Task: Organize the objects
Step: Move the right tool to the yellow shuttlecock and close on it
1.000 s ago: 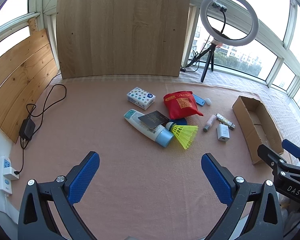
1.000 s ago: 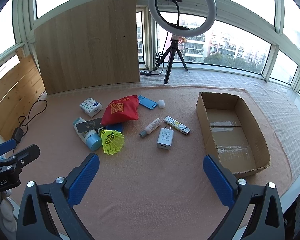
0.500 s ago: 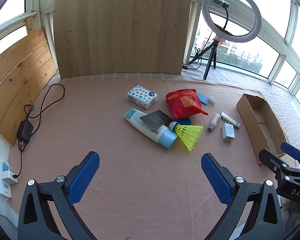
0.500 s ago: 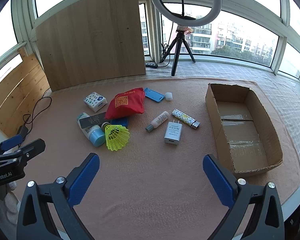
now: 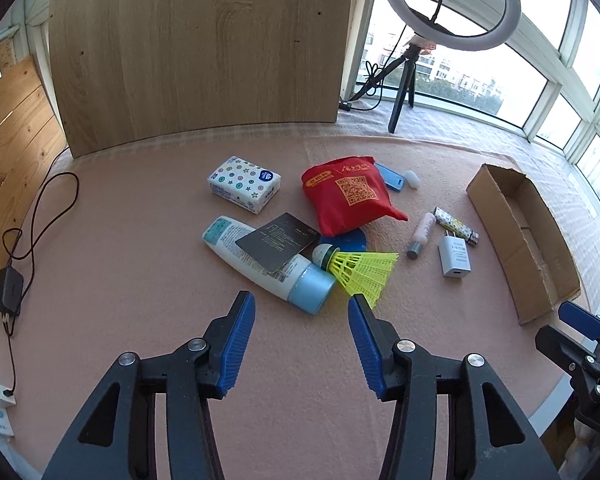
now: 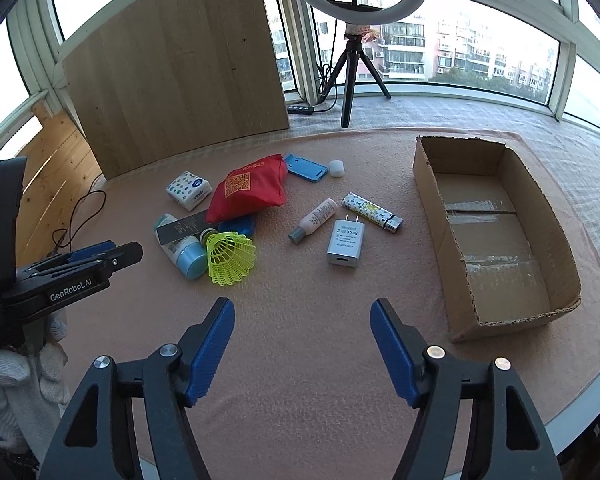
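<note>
Left wrist: left gripper (image 5: 300, 308) hovers, fingers apart, before lotion tube (image 5: 268, 264).

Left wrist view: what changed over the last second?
Both hand-held grippers advanced toward the clutter and their jaws narrowed, though both remain open and empty. The left hand-held gripper now sits just short of the lotion tube and yellow shuttlecock. The right hand-held gripper closed less. Objects and cardboard box did not move; nothing was taken hold of.
</note>
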{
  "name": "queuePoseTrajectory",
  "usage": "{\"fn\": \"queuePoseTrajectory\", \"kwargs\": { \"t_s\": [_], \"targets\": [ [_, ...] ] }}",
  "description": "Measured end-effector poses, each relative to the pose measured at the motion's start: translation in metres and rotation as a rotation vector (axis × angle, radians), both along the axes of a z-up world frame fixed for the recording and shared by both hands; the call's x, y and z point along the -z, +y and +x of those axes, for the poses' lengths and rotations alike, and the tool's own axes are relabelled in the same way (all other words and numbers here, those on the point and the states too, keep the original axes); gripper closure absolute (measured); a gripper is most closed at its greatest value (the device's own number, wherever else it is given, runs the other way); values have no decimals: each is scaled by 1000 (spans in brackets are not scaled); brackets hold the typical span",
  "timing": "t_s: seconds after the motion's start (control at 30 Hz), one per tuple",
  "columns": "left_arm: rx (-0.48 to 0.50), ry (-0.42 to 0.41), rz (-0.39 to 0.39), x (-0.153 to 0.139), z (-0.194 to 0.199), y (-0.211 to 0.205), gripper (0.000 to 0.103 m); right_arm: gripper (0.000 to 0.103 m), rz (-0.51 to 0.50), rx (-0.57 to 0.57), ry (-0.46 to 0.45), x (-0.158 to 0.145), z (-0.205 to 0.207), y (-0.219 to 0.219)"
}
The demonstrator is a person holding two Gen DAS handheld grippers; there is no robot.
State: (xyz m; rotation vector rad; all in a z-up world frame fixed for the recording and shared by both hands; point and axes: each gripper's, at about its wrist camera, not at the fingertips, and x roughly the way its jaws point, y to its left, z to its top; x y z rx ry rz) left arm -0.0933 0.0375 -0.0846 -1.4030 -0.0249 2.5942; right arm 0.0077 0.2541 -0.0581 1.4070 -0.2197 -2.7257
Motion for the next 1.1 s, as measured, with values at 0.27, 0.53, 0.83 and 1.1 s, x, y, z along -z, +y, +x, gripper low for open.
{"fn": "queuePoseTrajectory", "kwargs": {
  "t_s": [0.27, 0.53, 0.83, 1.1],
  "targets": [
    [0, -90, 108, 30, -59, 7, 57, 37, -11, 35, -30, 10, 4, 16],
    [-3, -181, 162, 57, -98, 17, 57, 37, -1, 89, -40, 12, 12, 40],
    [36, -244, 189, 81, -114, 31, 57, 37, -12, 127, -53, 15, 16, 60],
    [111, -252, 178, 87, -98, 55, 57, 37, -13, 122, -50, 15, 16, 62]
  ]
}}
